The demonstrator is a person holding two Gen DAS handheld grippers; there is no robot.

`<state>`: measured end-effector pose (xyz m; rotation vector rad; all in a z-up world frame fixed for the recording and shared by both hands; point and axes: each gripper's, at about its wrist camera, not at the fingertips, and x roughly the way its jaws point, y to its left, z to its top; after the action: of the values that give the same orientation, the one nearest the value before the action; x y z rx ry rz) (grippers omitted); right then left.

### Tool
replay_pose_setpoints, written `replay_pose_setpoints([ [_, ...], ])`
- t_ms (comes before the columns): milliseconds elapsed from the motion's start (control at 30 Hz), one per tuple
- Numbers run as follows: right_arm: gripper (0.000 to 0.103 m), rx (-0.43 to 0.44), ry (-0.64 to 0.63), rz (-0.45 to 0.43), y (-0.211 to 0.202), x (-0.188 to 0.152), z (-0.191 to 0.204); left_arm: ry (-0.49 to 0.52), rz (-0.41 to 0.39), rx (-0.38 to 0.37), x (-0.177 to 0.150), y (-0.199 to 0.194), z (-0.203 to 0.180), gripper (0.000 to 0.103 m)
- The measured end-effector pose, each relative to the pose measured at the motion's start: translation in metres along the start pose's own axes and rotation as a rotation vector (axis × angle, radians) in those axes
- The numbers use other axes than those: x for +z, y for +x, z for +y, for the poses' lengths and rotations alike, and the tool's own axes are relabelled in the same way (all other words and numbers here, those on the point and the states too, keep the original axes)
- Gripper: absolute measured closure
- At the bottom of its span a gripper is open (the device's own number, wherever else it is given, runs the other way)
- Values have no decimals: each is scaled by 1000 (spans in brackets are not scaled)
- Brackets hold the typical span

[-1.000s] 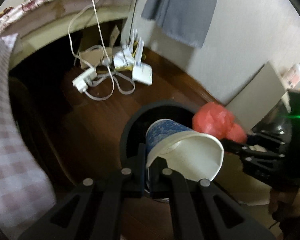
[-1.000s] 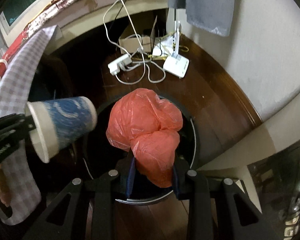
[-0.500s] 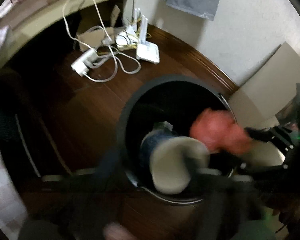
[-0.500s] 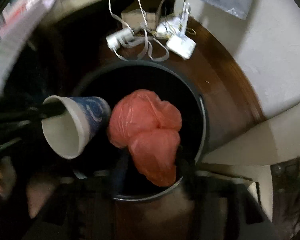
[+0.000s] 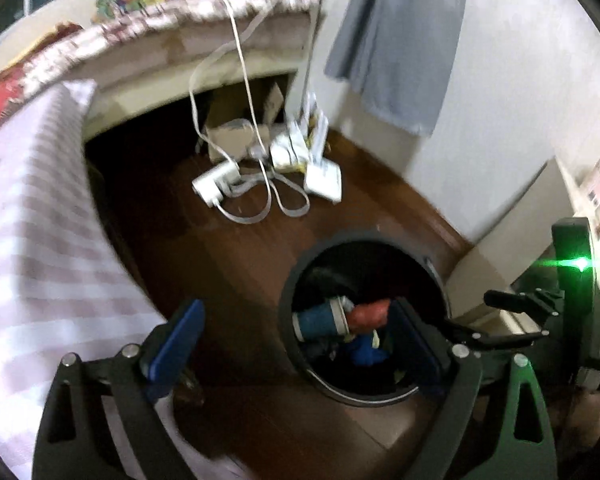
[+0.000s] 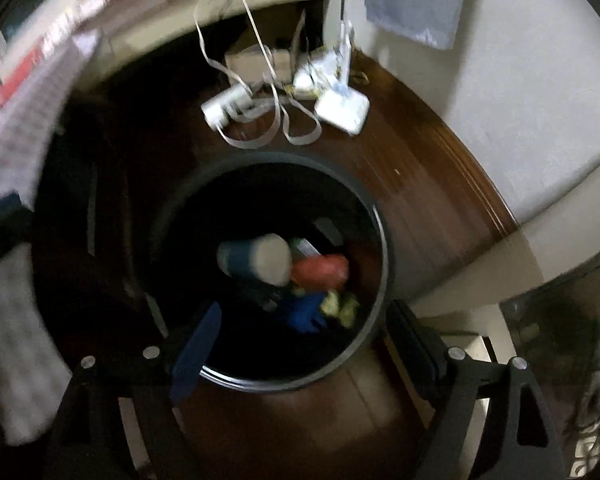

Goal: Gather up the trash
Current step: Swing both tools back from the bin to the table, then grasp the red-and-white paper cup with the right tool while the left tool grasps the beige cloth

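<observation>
A black round trash bin (image 5: 290, 312) (image 6: 382, 240) stands on the dark wooden floor. Inside it lie a blue-and-white paper cup (image 5: 320, 322) (image 6: 256, 260) on its side and a crumpled red plastic bag (image 5: 370, 314) (image 6: 320, 270), on top of other trash. My left gripper (image 5: 296, 344) hangs above the bin's near left side, its jaws opening with nothing between them. My right gripper (image 6: 308, 344) is right over the bin mouth, jaws also opening and empty. The right gripper (image 5: 512, 312) also shows at the right of the left wrist view.
Beyond the bin a white power strip (image 5: 216, 184), a white router (image 5: 324, 180), looped cables and a cardboard box (image 5: 236, 136) lie on the floor. A checked cloth (image 5: 32, 240) hangs at left. A grey cloth (image 5: 396, 40) hangs on the wall.
Both grippers went from shut to open. The paper cup left the left gripper and the red bag left the right one; both now lie in the bin. The left gripper rose and drew back.
</observation>
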<state>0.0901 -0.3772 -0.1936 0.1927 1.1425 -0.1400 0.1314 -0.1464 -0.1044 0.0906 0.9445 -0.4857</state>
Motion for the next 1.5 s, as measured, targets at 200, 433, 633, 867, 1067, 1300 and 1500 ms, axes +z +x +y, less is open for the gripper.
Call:
replay_pose_setpoints([
  [200,17,49,-54,-88,-39,20,37,-45,-74,40,9,-33,24,9],
  [433,17,106,-128,-155,-68,36,85,-95,-159,82,9,-74,58,9],
  [633,17,119,-209,-189,-89,35,123,-149,-212,132,2,-99,89,9],
  [867,17,142,-278,-228,-106,44,179,-228,-256,200,-16,-127,142,9],
  [1067,17,145,-374,-277,-120,58,248,-299,-281,287,-33,-149,198,9],
  [1300,17,186,-508,-302,-130,74,334,-383,-306,398,-54,-173,271,9],
  [1500,17,241,-588,-318,-128,91,396,-406,-300,465,-60,-177,314,9],
])
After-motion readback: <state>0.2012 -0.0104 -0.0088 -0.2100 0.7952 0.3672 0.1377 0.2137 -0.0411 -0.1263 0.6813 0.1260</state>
